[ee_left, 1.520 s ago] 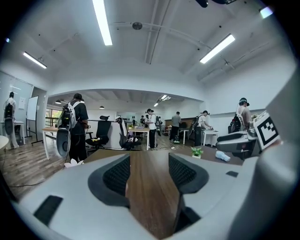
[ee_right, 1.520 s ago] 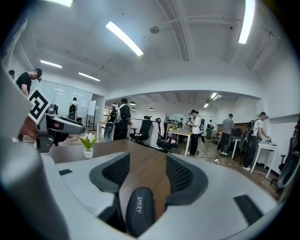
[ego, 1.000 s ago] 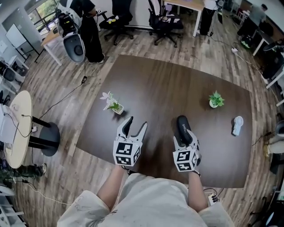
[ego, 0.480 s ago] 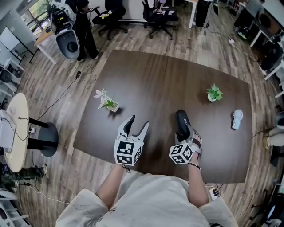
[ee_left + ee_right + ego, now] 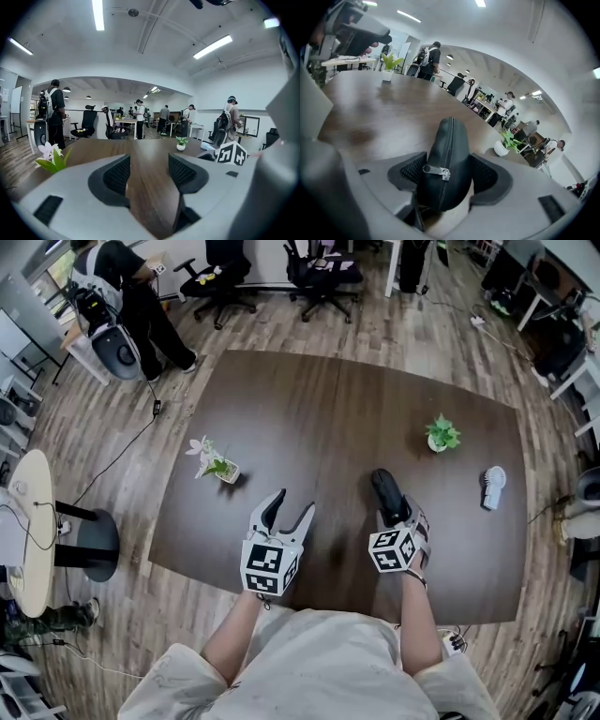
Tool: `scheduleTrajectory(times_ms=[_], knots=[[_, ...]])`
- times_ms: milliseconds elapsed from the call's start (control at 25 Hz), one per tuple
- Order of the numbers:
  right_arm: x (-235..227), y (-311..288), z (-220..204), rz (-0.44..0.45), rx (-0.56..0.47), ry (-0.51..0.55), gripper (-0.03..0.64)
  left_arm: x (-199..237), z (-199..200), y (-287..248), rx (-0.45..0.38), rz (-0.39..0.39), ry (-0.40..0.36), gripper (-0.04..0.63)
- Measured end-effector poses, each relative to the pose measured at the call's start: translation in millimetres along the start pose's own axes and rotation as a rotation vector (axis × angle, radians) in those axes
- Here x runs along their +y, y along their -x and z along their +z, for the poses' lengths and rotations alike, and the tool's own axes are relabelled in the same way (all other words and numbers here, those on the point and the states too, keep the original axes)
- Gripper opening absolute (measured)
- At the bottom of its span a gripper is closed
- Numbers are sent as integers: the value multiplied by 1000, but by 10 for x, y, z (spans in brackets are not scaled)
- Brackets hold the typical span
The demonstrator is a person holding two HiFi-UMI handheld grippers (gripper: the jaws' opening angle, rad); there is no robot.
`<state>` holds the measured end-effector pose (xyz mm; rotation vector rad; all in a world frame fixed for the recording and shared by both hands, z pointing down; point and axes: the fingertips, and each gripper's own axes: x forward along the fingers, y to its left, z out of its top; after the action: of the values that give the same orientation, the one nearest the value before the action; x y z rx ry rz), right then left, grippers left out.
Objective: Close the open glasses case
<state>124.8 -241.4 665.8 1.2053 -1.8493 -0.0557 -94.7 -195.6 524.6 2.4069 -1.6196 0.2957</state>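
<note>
- Black glasses case [image 5: 386, 493] lies on the near right part of the dark wood bench [image 5: 309, 418], long axis running away from the person.
- Its near end sits between the jaws of the right hand-held gripper [image 5: 401, 521].
- Right gripper view: a zip line runs along the case's upper ridge and is closed along the stretch in view. The metal zip pull [image 5: 437, 171] is at the near end.
- The right jaws have just been opening and now stand wide. The ribbed pads [image 5: 486, 174] flank the case's sides without visibly squeezing it, so the grip reads as released with the case between them.
- Left hand-held gripper [image 5: 290, 504] is over the bench's near edge, level with the right one and well apart from the case.
- Its jaws are spread with only bare wood between them, and it grasps nothing.
- A white potted flower [image 5: 217, 465] stands beyond the left hand-held gripper, to its left.
- A small green pot plant [image 5: 439, 435] stands beyond the case, to its right.
- A white object [image 5: 491, 486], too small to identify, lies near the bench's right edge.
- Surroundings: a wood-plank floor [image 5: 141, 549], office chairs [image 5: 319, 268] past the far side of the bench, and people standing in the background.
</note>
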Motion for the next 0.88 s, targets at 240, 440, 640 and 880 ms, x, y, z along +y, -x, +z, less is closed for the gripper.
scheduleTrajectory(times_ms=[240,440,640,880], knots=[[-8,32,31,34,-25,-72,277,-74,10,-13,2,-20,-12,261],[-3,218,238,74,-111,-159,270,-109,57,7,-5,-41,-10,261],[-30,496,611,137,-258,-261,264,-153,168,17,-33,-65,5,261],[-156,1036,1189,257,-523,-392,262,-299,337,71,-80,-148,46,264]])
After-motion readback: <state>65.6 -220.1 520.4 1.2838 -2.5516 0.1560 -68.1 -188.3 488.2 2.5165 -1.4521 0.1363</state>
